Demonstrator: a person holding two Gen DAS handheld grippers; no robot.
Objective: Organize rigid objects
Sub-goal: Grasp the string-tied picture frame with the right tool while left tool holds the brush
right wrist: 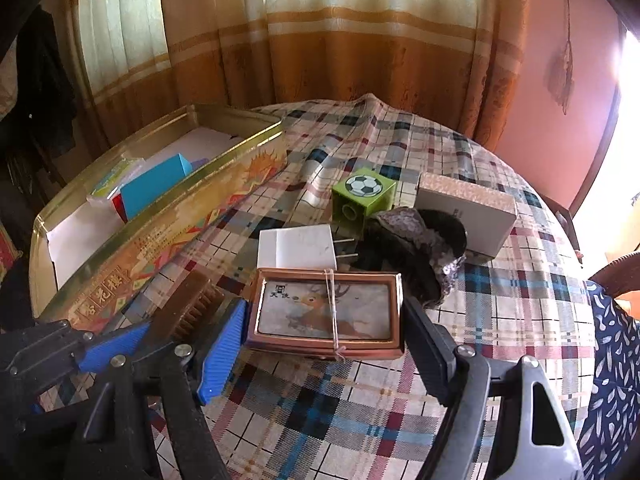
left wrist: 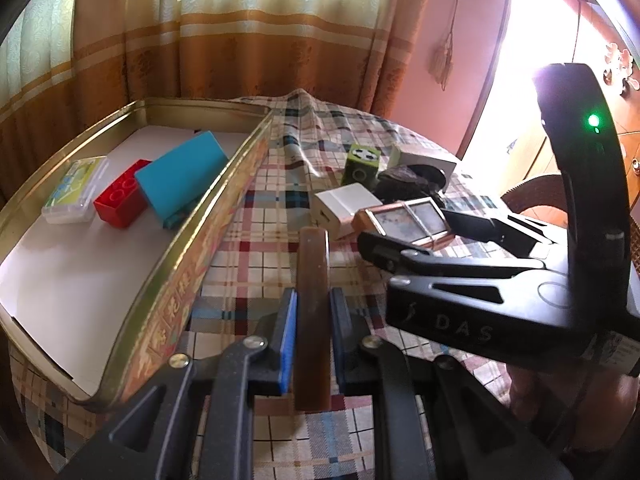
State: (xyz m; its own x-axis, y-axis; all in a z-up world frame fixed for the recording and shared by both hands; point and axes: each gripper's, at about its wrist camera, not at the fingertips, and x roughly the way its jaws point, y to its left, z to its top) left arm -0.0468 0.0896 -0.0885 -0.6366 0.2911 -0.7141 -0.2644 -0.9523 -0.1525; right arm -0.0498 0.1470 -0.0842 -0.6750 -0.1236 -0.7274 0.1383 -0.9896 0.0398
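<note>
My left gripper (left wrist: pixel 313 304) is shut on a brown comb (left wrist: pixel 313 280), held edge-up above the plaid tablecloth, right of the gold tin (left wrist: pixel 224 184). The comb also shows in the right wrist view (right wrist: pixel 188 304), beside the left gripper's blue pads (right wrist: pixel 116 344). My right gripper (right wrist: pixel 324 332) stands open around a copper-framed deer box (right wrist: pixel 326 310), one finger on each side; whether they touch it is unclear. The same box shows in the left wrist view (left wrist: pixel 408 218). In the tin lie a clear case (left wrist: pixel 74 190), a red brick (left wrist: pixel 120 198) and a blue box (left wrist: pixel 180 174).
On the cloth behind the deer box lie a white plug adapter (right wrist: pixel 296 246), a green football cube (right wrist: pixel 362 196), a dark lacy cloth (right wrist: pixel 416 248) and a beige box (right wrist: pixel 466 212). Curtains hang behind the table. A wicker chair (left wrist: pixel 536 192) stands at the right.
</note>
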